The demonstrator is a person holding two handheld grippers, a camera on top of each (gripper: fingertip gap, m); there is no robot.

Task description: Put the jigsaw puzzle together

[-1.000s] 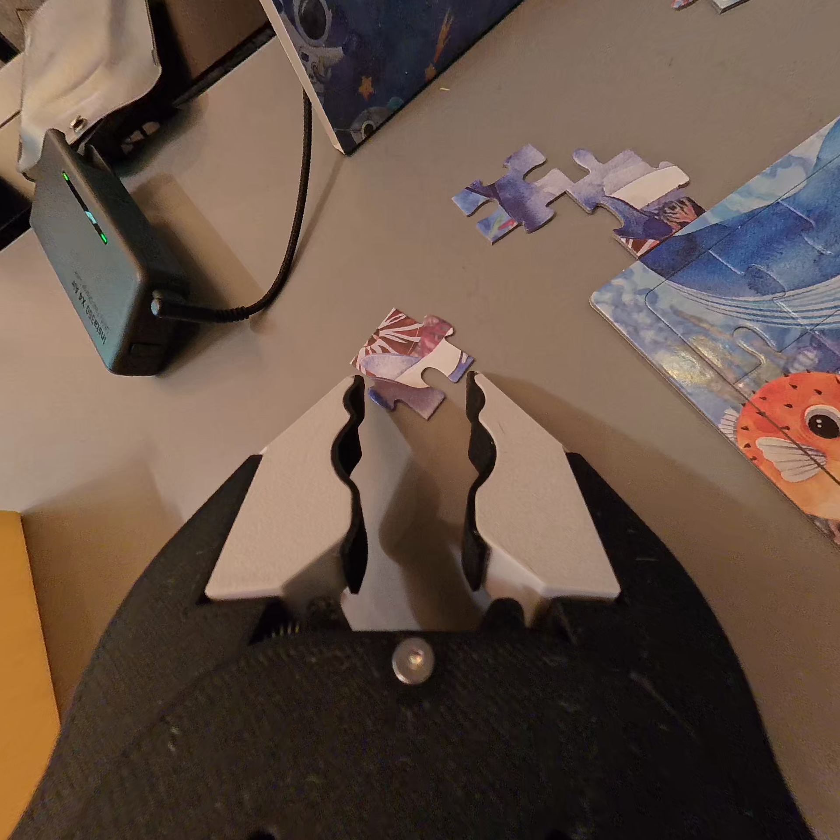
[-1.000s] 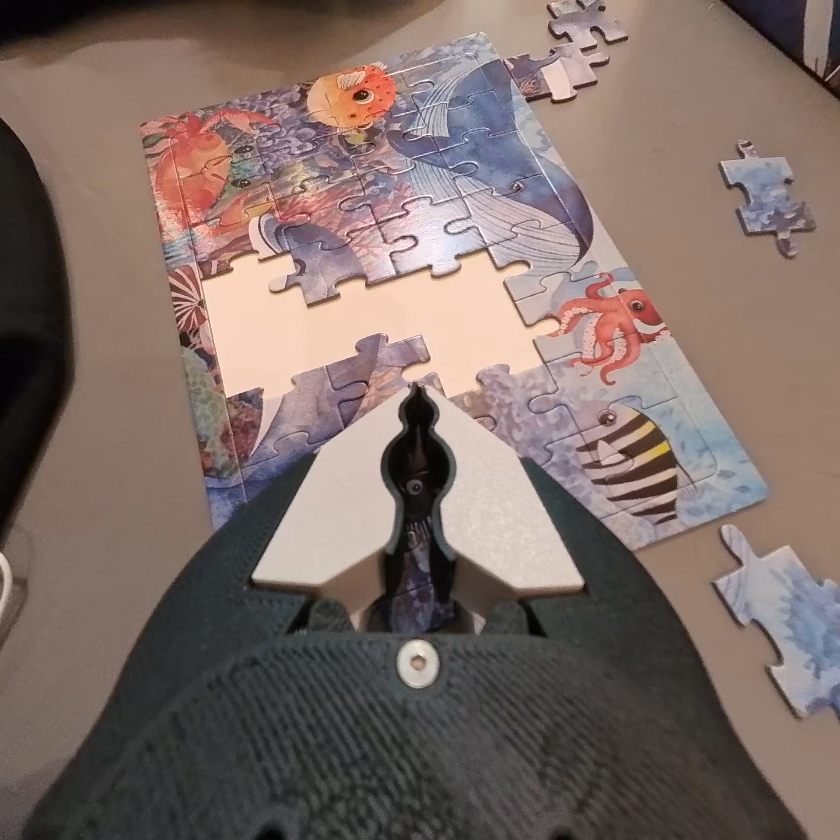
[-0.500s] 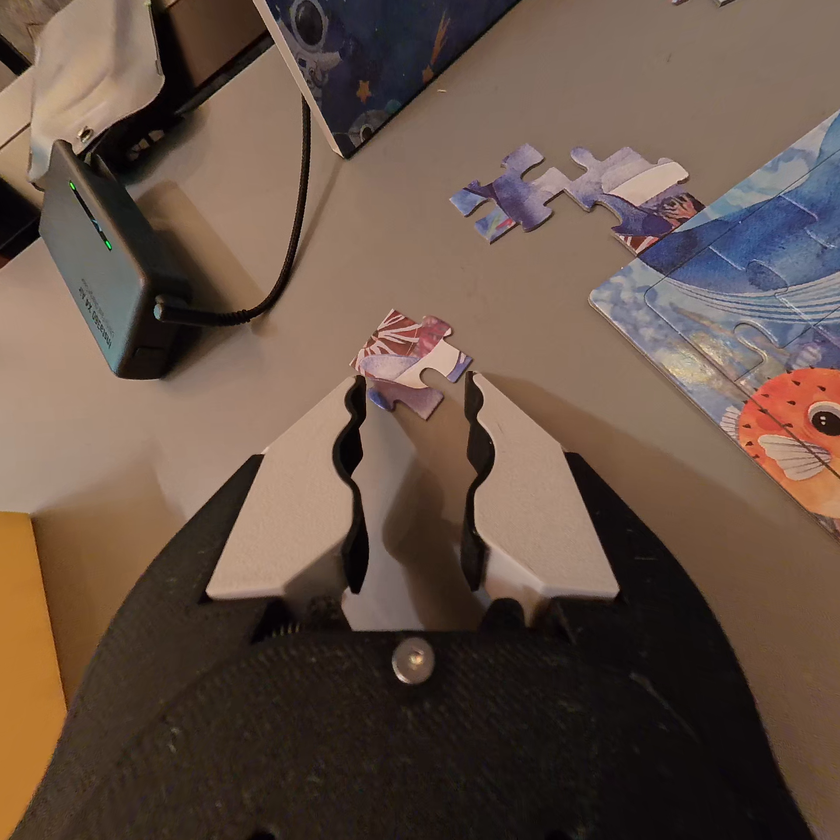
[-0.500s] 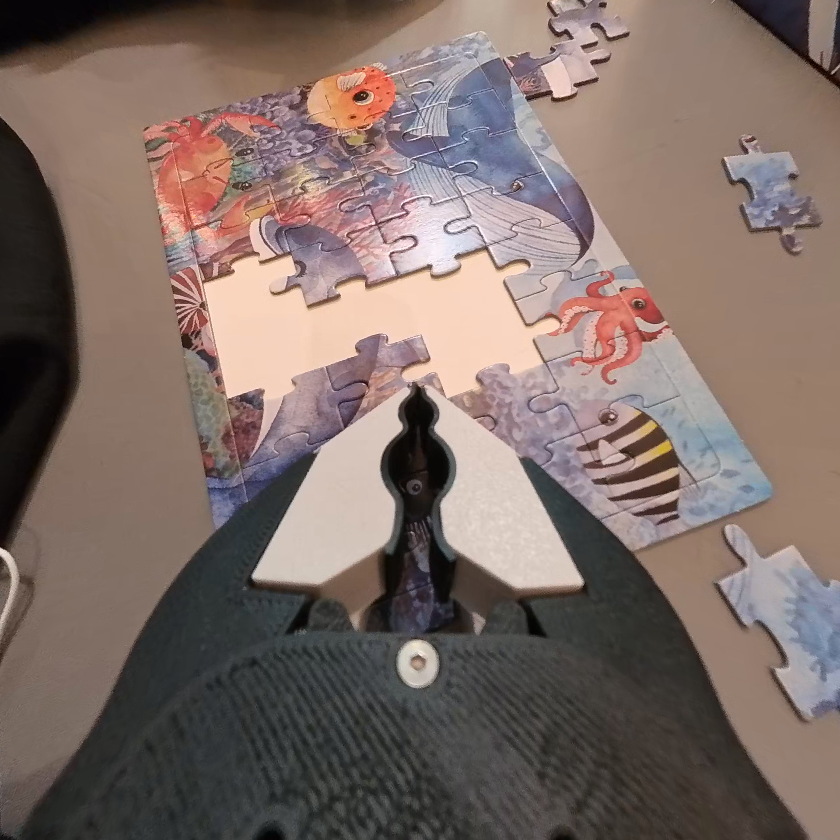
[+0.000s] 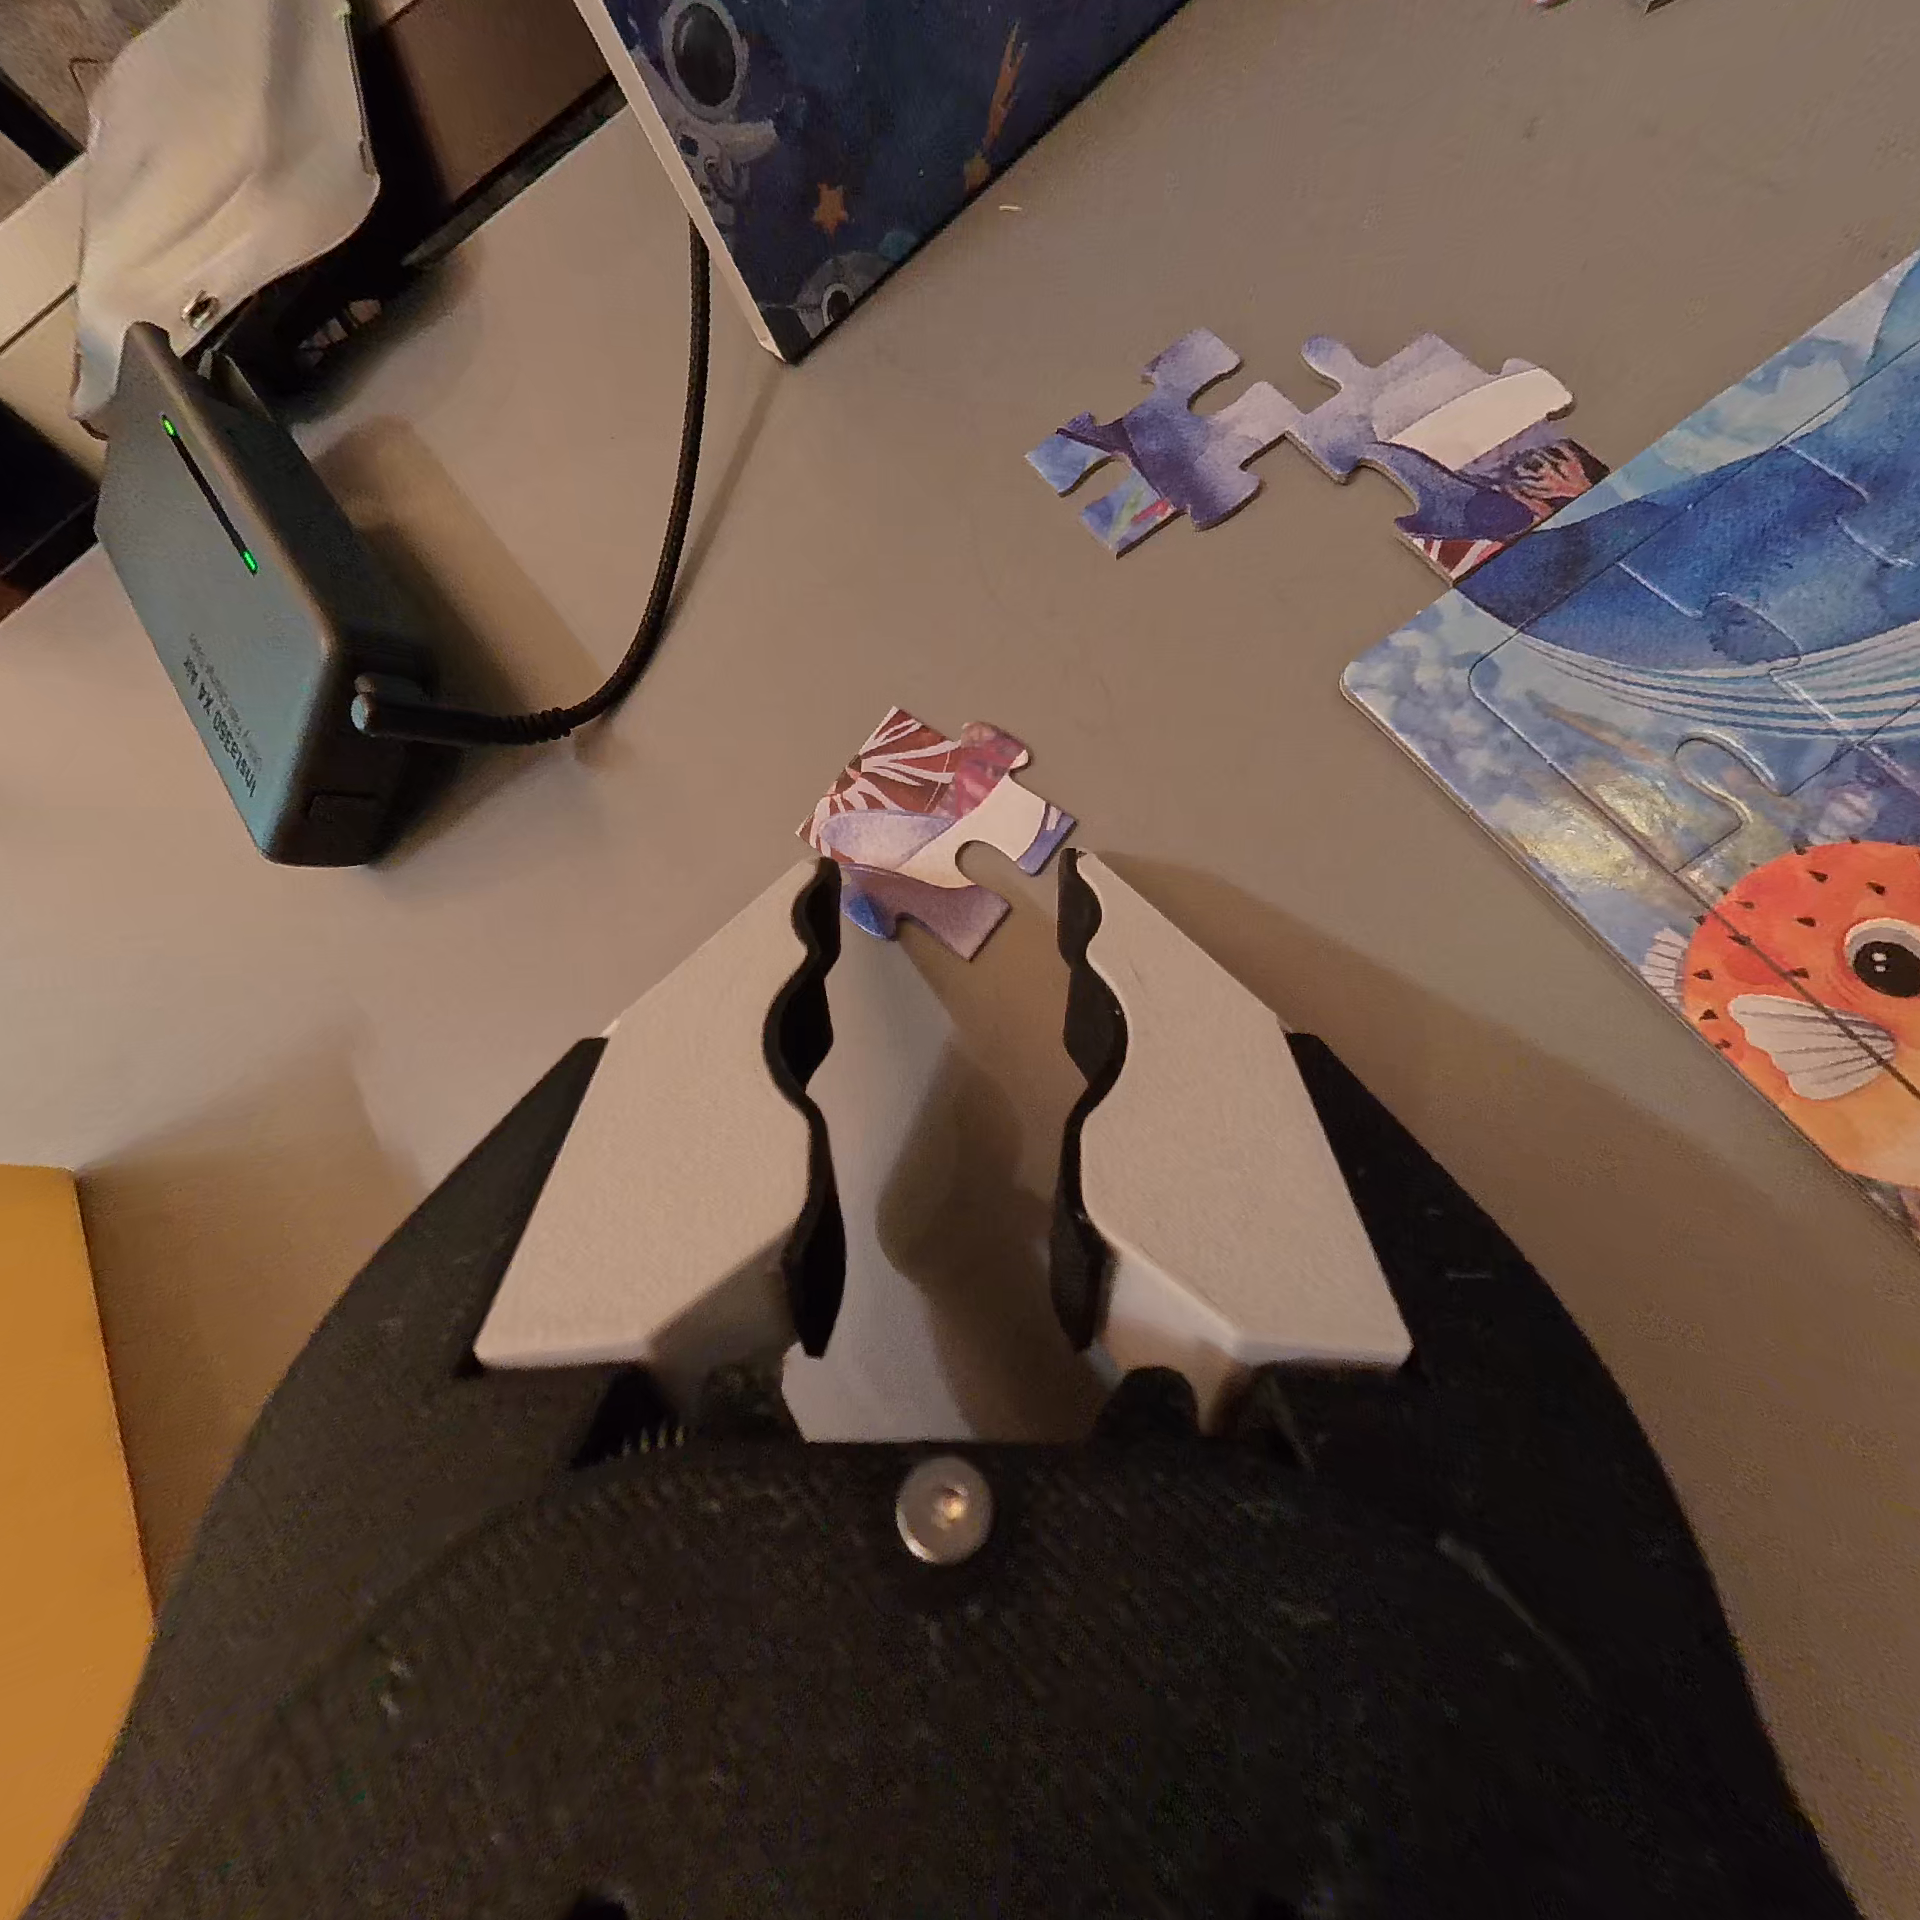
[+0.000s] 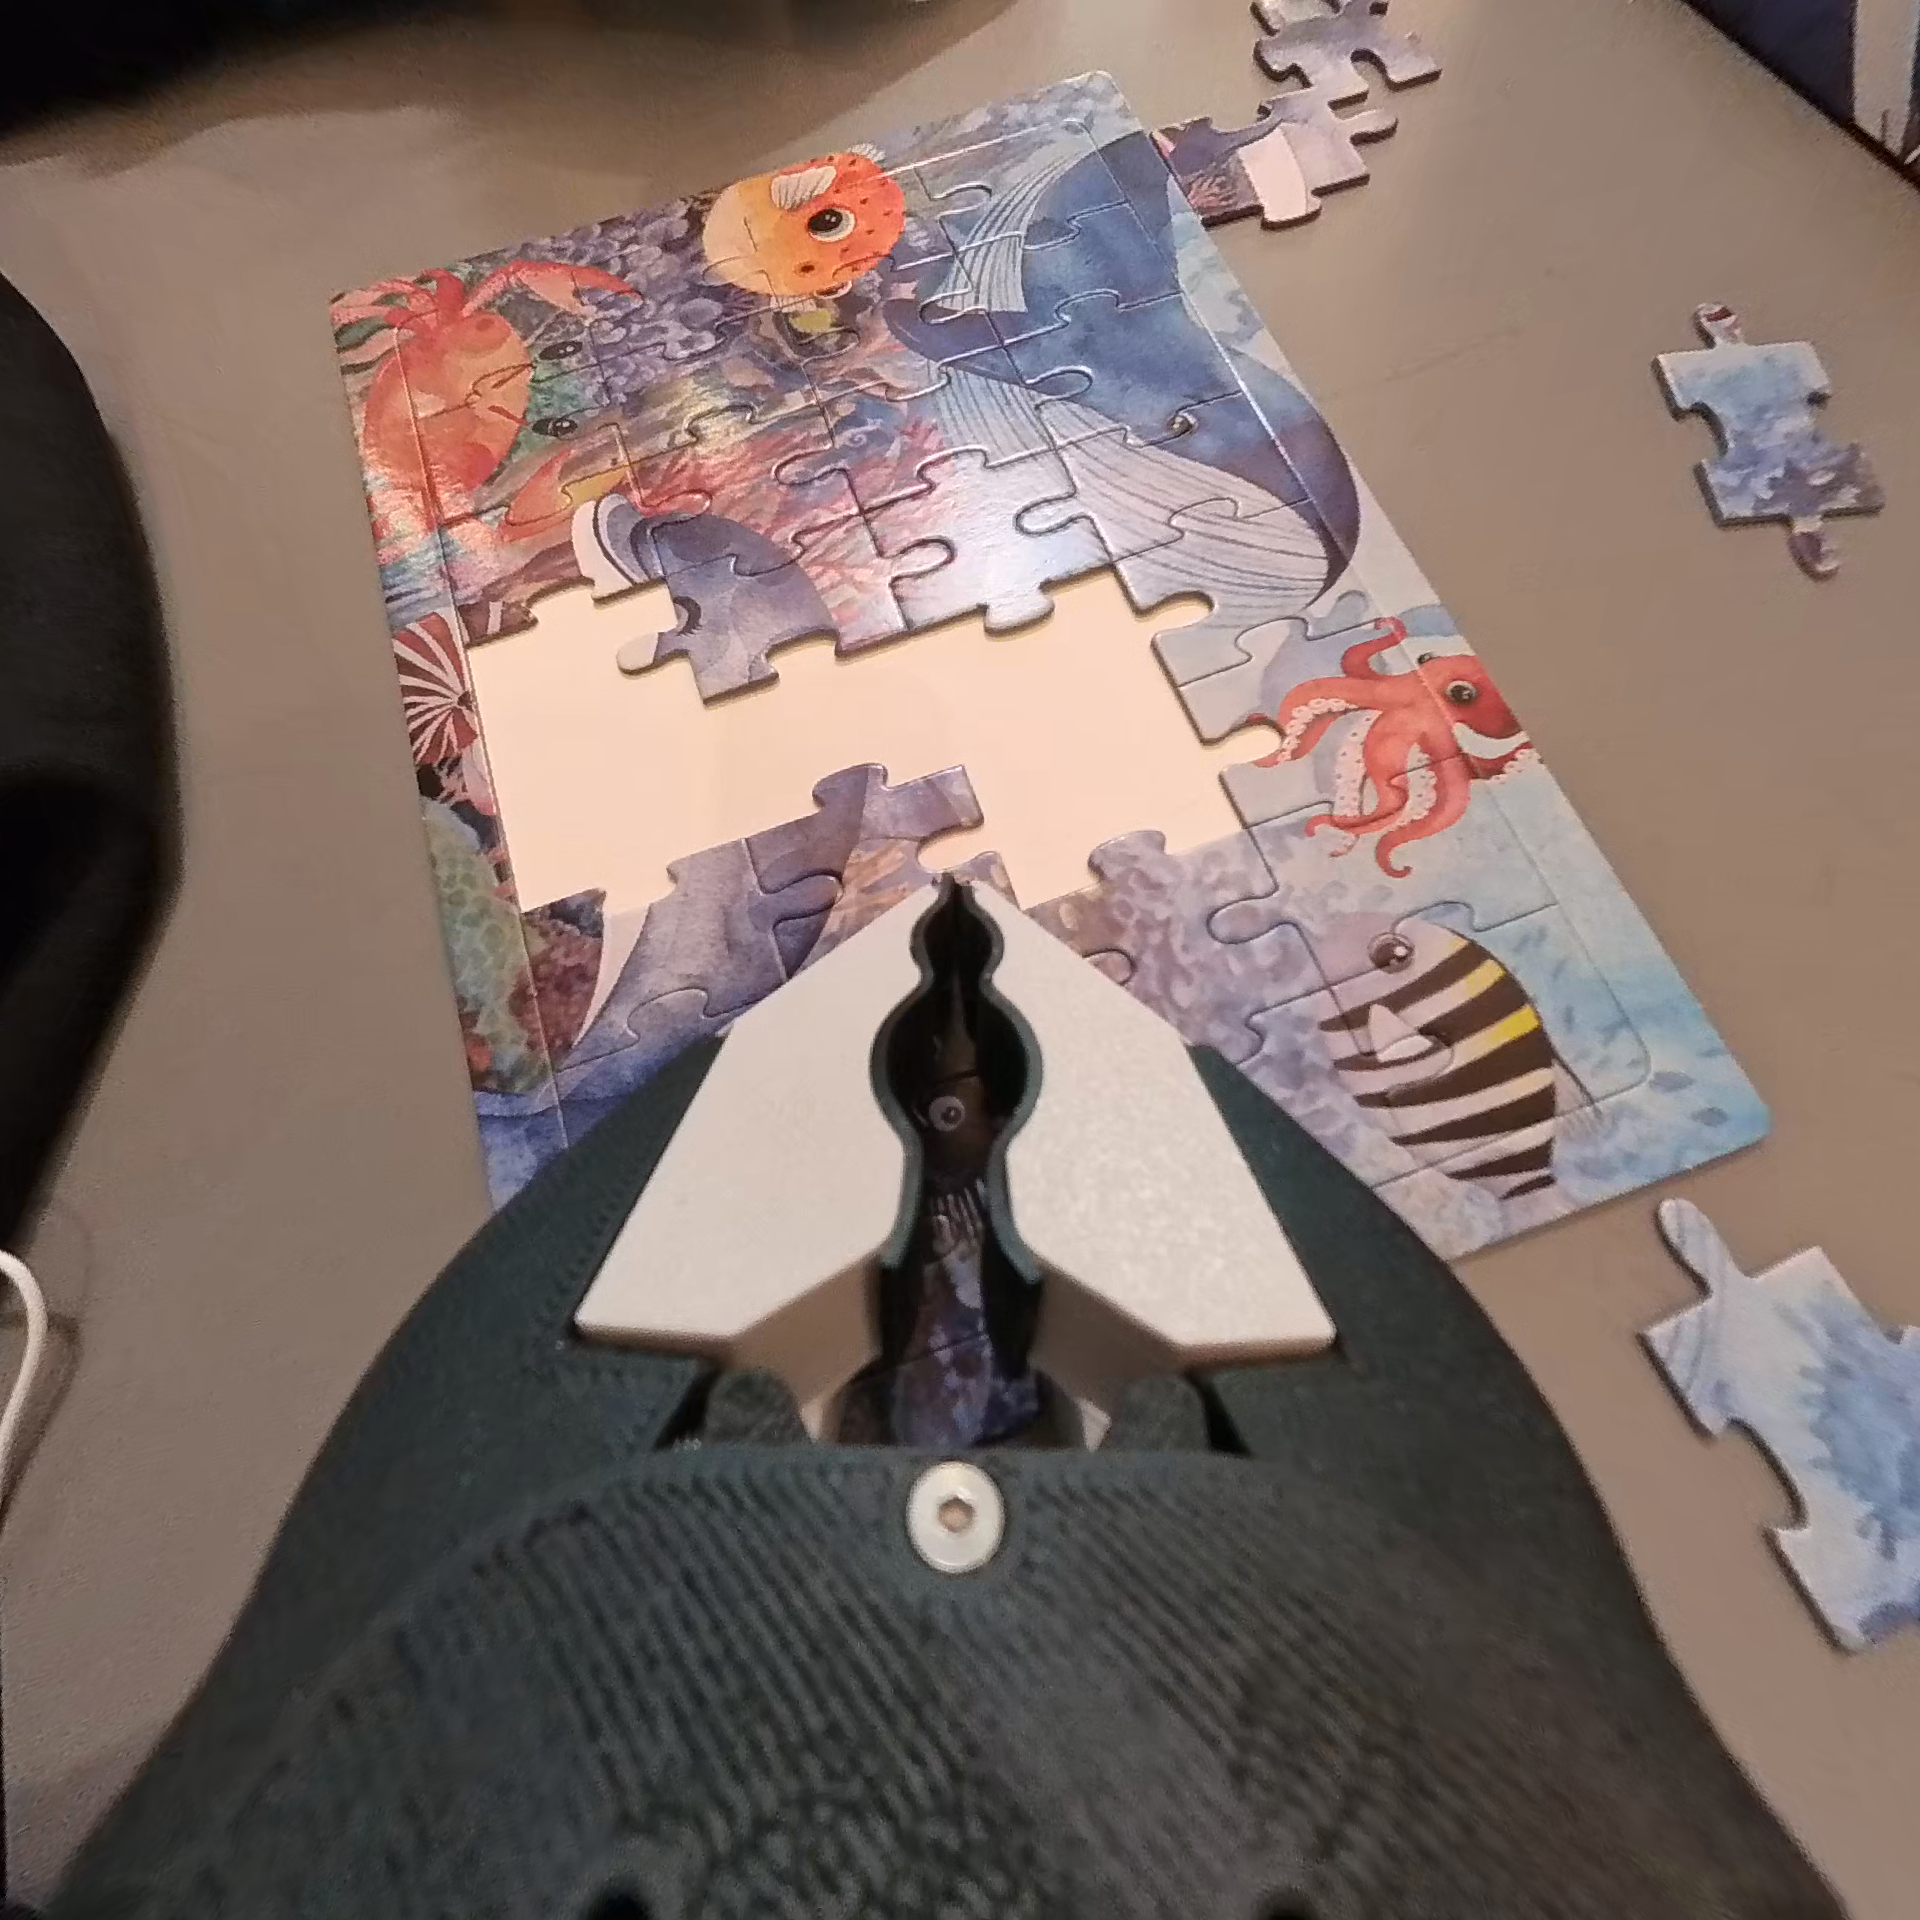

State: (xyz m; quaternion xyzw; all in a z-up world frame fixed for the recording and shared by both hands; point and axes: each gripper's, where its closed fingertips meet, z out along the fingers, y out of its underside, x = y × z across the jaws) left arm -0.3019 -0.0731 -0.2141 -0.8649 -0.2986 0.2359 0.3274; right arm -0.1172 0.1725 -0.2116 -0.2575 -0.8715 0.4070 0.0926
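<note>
The partly built sea-animal jigsaw (image 6: 1091, 436) lies on the grey table, with a bare white gap (image 6: 1039, 707) across its middle. My right gripper (image 6: 951, 883) hovers over the puzzle's near edge. It is shut on a dark purple puzzle piece (image 6: 951, 1195) that stands edge-on between the fingers. My left gripper (image 5: 945, 883) is open, low over the table. A loose red, white and purple piece (image 5: 935, 821) lies flat at its fingertips, touching the left fingertip. The puzzle's corner with the orange fish shows in the left wrist view (image 5: 1714, 727).
Two loose blue pieces (image 5: 1153, 447) (image 5: 1444, 416) lie beyond the left gripper. Pale blue pieces (image 6: 1766, 436) (image 6: 1808, 1382) lie right of the puzzle. A dark device (image 5: 229, 623) with a black cable (image 5: 665, 520), a space-print box (image 5: 883, 156) and a yellow object (image 5: 52, 1455) sit at the left. My hands' fingertips stand some 30 cm from each other. It is some 11 cm from my right tips to the partly built sea-animal jigsaw (image 6: 1091, 436).
Almost nothing: both views shift slightly. The left gripper stays open at the loose piece and the right stays shut on its piece over the puzzle's near edge.
</note>
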